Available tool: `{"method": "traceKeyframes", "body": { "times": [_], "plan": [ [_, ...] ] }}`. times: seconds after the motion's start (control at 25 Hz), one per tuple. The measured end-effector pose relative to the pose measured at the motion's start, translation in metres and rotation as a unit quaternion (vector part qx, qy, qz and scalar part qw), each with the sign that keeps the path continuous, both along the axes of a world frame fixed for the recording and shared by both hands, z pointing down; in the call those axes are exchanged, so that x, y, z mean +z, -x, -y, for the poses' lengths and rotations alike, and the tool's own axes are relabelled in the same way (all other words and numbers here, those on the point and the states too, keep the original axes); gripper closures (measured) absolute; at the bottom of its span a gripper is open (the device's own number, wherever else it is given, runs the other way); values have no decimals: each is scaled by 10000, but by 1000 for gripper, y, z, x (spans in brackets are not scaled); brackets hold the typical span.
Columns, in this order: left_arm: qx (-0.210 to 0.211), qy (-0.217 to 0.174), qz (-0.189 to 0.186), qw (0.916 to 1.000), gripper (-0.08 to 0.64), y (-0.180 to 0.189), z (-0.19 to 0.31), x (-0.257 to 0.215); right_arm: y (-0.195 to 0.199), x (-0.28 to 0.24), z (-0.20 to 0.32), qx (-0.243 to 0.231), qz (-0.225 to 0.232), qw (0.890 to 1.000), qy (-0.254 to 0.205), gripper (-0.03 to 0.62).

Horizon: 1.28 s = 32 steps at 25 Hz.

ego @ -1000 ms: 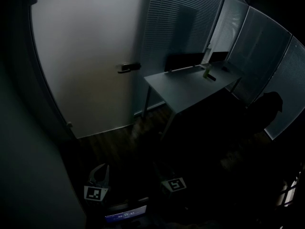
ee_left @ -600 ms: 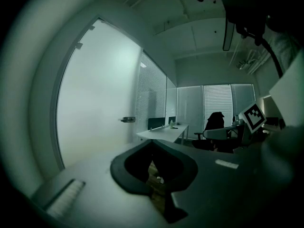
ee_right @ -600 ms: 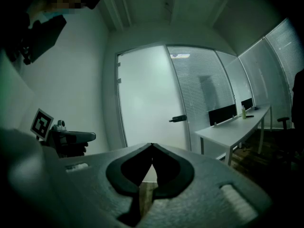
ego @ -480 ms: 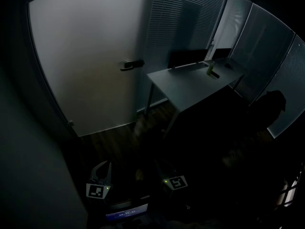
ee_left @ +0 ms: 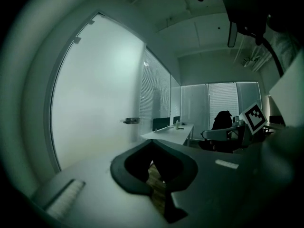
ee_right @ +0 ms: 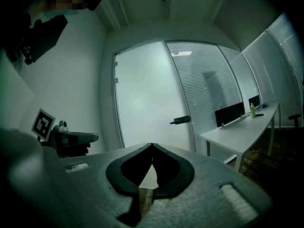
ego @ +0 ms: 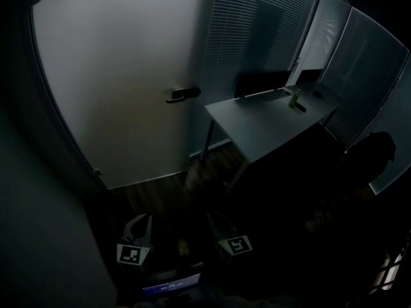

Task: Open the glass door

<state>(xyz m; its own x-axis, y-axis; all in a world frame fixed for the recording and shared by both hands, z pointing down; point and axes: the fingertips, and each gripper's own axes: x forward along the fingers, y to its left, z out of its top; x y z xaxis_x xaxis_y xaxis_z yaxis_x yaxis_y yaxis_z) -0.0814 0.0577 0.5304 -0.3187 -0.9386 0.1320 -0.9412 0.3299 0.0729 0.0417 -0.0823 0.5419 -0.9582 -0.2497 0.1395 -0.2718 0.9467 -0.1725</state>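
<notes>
Frosted glass makes up the door [ego: 122, 76], a tall pale panel that stands ahead of both grippers and well apart from them. It looks shut, its right edge in line with the blinds [ego: 257, 37] beside it. The handle [ego: 183, 94], a dark lever, sits at that right edge about halfway up and points left across the glass. Two small fittings [ee_right: 115, 80] show on the door's left edge in the right gripper view.

The left gripper [ego: 141, 220] is low in the head view, near the wall [ego: 45, 236] at the left. Its jaws are together, tips meeting, with nothing between them. The right gripper [ego: 217, 222] is just to its right at about the same level, its jaws also closed tip to tip and empty. Both point roughly level toward the door, and neither touches the handle.

Right of the door a pale tabletop [ego: 270, 124] on thin legs stands against the blinds. Along its far edge are a dark monitor [ego: 260, 83] and a small bottle [ego: 297, 98]. A dark chair [ego: 376, 153] stands further right. The floor [ego: 160, 191] between the grippers and the door is dark wood. The room is dim, and the lower right of the head view is too dark to read
</notes>
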Motion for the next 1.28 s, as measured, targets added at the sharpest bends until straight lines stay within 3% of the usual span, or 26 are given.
{"method": "traceKeyframes", "body": {
  "times": [0.6,1.28],
  "plan": [
    [86,28,196,9998,557,66,114,-14,63,1,112,58,75,9999,90,591],
    [70,109,199,9997,557,122,175,-10,108,7,173,125,30,9997,203,591]
  ]
}}
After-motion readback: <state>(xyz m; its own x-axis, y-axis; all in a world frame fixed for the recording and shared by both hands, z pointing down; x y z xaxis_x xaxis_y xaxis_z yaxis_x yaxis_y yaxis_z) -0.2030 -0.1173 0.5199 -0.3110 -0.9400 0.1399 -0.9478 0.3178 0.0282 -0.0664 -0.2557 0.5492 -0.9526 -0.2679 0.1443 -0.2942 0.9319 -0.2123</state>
